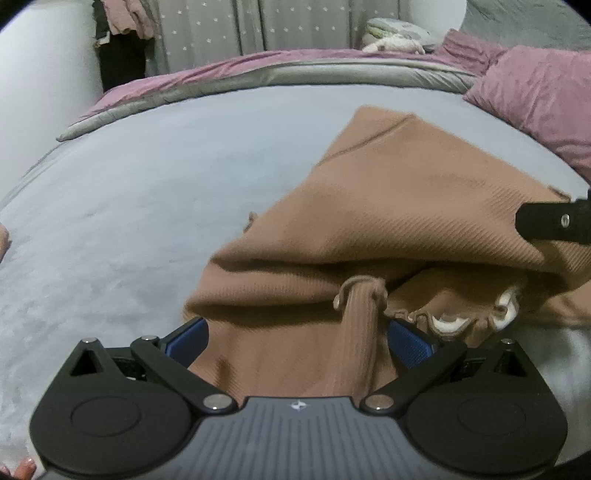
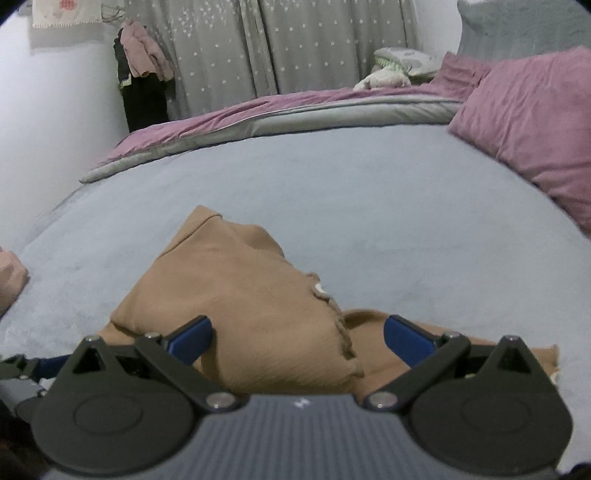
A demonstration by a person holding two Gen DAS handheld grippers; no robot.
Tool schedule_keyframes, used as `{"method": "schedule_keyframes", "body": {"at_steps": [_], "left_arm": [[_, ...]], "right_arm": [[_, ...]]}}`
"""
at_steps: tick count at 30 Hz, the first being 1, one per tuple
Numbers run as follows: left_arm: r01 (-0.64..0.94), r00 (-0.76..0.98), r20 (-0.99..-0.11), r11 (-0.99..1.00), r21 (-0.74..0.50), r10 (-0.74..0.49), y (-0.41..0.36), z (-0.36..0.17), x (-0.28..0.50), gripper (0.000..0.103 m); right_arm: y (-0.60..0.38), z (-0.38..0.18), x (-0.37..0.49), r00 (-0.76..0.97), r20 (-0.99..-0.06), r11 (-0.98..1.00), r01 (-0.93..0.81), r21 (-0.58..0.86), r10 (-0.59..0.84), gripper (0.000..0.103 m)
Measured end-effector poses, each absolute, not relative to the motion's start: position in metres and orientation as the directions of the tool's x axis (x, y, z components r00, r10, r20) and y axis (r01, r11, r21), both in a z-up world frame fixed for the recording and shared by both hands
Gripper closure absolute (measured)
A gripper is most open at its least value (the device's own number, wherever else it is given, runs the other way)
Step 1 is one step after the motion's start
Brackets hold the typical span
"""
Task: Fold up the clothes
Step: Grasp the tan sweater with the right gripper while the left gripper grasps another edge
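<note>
The brown garment (image 1: pixel 388 221) lies on the grey-blue bed sheet (image 1: pixel 147 184), and in the left wrist view it fills the right half of the bed, partly folded over itself, with a ribbed surface and a ruffled edge (image 1: pixel 417 317) near the camera. A narrow ribbed strip (image 1: pixel 360 332) of the same cloth runs up between the blue pads of the left tool (image 1: pixel 297 339); its jaws stand wide apart, so it is open, and the pads do not press the strip. At the right border of this view a black part of the right tool (image 1: pixel 554 221) is over the garment, but from here I cannot tell how its jaws stand. A pink pillow (image 1: pixel 546 96) lies at the far right, and a folded pink and grey duvet (image 1: pixel 258 74) runs along the far edge of the bed, in front of a grey curtain with stars (image 1: pixel 221 26). In the right wrist view the brown garment (image 2: pixel 236 288) lies on the sheet (image 2: pixel 369 184) in the near part of the bed, a little to the left, and one layer is folded on top of another, with the ruffled edge (image 2: pixel 343 332) running toward the camera. The right tool (image 2: pixel 297 338) hangs just above the near part of the cloth with its blue pads far from each other, so it is open and grips nothing. The pink pillow (image 2: pixel 535 125) is at the far right, well apart from the garment. At the lower left border a small piece of the left tool (image 2: pixel 22 369) shows.
</note>
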State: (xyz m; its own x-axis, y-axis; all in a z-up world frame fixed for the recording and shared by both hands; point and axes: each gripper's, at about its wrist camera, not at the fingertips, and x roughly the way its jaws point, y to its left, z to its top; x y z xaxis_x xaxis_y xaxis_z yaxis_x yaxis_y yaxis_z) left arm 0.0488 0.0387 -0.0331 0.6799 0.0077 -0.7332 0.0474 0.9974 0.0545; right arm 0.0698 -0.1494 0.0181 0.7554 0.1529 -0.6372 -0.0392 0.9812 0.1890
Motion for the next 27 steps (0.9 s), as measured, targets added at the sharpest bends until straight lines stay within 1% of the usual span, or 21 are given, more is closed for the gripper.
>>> {"method": "schedule_keyframes", "body": {"at_steps": [2, 6, 8, 11, 12, 13, 14, 16, 17, 18, 22, 27], "left_arm": [[0.051, 0.667, -0.745, 0.998, 0.032, -0.01, 0.042, -0.039, 0.049, 0.0], [0.033, 0.642, -0.764, 0.998, -0.061, -0.068, 0.056, -0.041, 0.049, 0.0], [0.021, 0.641, -0.762, 0.994, -0.103, -0.092, 0.063, -0.037, 0.048, 0.009], [0.015, 0.636, -0.761, 0.988, -0.155, -0.129, 0.072, -0.029, 0.046, 0.016], [0.018, 0.634, -0.761, 0.986, -0.167, -0.14, 0.074, -0.027, 0.044, 0.017], [0.022, 0.635, -0.758, 0.984, -0.177, -0.15, 0.077, -0.024, 0.042, 0.018], [0.025, 0.639, -0.753, 0.982, -0.186, -0.159, 0.079, -0.021, 0.04, 0.018], [0.027, 0.651, -0.74, 0.979, -0.201, -0.17, 0.084, -0.016, 0.036, 0.018], [0.026, 0.656, -0.735, 0.978, -0.205, -0.171, 0.086, -0.014, 0.035, 0.018], [0.025, 0.662, -0.729, 0.977, -0.211, -0.174, 0.09, -0.011, 0.033, 0.018], [0.01, 0.677, -0.716, 0.975, -0.221, -0.17, 0.099, -0.006, 0.032, 0.018], [-0.012, 0.689, -0.704, 0.968, -0.25, -0.173, 0.119, -0.003, 0.028, 0.018]], "right_arm": [[-0.153, 0.012, 0.074, 0.743, -0.647, 0.976, -0.04, 0.213, 0.172, 0.0], [-0.158, 0.001, 0.079, 0.703, -0.677, 0.962, -0.033, 0.272, 0.215, 0.0], [-0.163, -0.002, 0.078, 0.688, -0.683, 0.949, -0.026, 0.314, 0.245, 0.003], [-0.171, 0.0, 0.075, 0.683, -0.672, 0.928, -0.025, 0.371, 0.287, 0.018], [-0.173, 0.001, 0.074, 0.68, -0.667, 0.919, -0.027, 0.393, 0.305, 0.029], [-0.174, 0.001, 0.073, 0.677, -0.662, 0.911, -0.03, 0.412, 0.322, 0.036], [-0.174, 0.003, 0.072, 0.678, -0.657, 0.907, -0.033, 0.42, 0.329, 0.04], [-0.175, 0.008, 0.067, 0.685, -0.646, 0.905, -0.043, 0.424, 0.336, 0.056], [-0.175, 0.011, 0.064, 0.689, -0.64, 0.903, -0.048, 0.427, 0.339, 0.061], [-0.174, 0.013, 0.061, 0.692, -0.633, 0.899, -0.053, 0.435, 0.347, 0.075], [-0.177, 0.02, 0.051, 0.705, -0.607, 0.885, -0.065, 0.46, 0.368, 0.083], [-0.183, 0.028, 0.034, 0.695, -0.587, 0.862, -0.094, 0.497, 0.415, 0.085]]}}
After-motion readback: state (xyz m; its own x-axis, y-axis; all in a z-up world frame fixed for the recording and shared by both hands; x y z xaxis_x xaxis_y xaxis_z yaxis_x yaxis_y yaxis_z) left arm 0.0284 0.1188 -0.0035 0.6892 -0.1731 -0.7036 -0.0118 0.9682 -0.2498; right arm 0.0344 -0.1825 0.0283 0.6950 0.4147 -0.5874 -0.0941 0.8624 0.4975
